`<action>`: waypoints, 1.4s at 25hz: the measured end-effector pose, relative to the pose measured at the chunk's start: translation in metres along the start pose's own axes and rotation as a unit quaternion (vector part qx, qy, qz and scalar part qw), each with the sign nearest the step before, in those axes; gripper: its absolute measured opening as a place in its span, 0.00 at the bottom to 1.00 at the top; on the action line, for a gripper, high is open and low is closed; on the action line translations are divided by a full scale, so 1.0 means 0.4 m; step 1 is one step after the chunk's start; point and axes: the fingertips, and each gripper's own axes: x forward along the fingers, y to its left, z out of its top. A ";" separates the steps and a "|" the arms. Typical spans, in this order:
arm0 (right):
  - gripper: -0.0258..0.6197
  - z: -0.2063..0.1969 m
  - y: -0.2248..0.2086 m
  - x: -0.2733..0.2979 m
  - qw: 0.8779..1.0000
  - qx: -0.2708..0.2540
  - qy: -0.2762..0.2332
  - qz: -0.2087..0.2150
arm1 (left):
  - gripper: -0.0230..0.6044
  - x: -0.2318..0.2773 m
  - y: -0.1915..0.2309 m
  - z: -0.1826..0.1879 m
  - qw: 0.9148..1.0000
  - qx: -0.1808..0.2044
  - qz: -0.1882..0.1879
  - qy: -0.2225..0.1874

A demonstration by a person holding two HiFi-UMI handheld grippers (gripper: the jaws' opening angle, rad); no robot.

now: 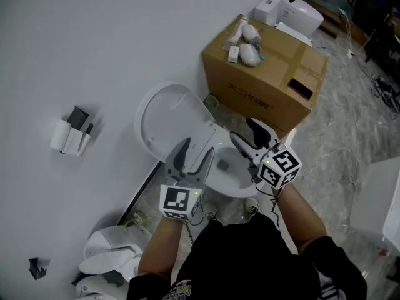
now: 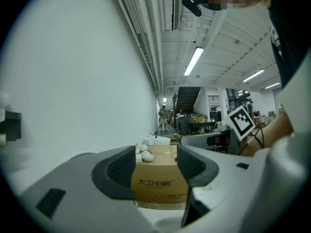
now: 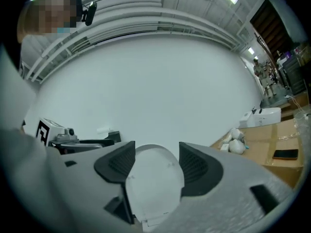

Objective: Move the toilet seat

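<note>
The toilet's white lid (image 1: 170,122) stands raised against the wall, above the open bowl (image 1: 232,170). Whether a seat ring is raised with it I cannot tell. My left gripper (image 1: 197,152) hovers over the bowl's left rim, just below the lid, open with nothing between its pads. In the left gripper view only a cardboard box (image 2: 156,182) shows beyond the open left gripper (image 2: 155,166). My right gripper (image 1: 245,133) hangs over the bowl's far right side, open and empty. In the right gripper view the lid (image 3: 153,183) shows beyond the open right gripper (image 3: 156,164), apart from its pads.
A cardboard box (image 1: 265,80) stands just right of the toilet, with white items and a black phone on top. Behind it lies a white appliance (image 1: 290,11). A holder (image 1: 72,133) is fixed on the wall at left. White ceramic parts (image 1: 109,261) lie at the lower left.
</note>
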 end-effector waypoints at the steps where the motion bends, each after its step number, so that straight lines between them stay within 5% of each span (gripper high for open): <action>1: 0.49 -0.005 0.000 0.002 1.000 0.001 -0.001 -0.012 | 0.43 0.006 0.008 -0.004 1.000 -0.001 -0.011 0.000; 19: 0.49 -0.126 0.021 -0.088 0.986 0.014 0.002 -0.167 | 0.43 0.025 -0.027 -0.130 0.984 -0.019 -0.177 0.023; 35: 0.51 -0.373 -0.116 -0.294 0.974 0.089 0.046 -0.204 | 0.43 0.051 -0.257 -0.344 0.969 -0.009 -0.224 0.106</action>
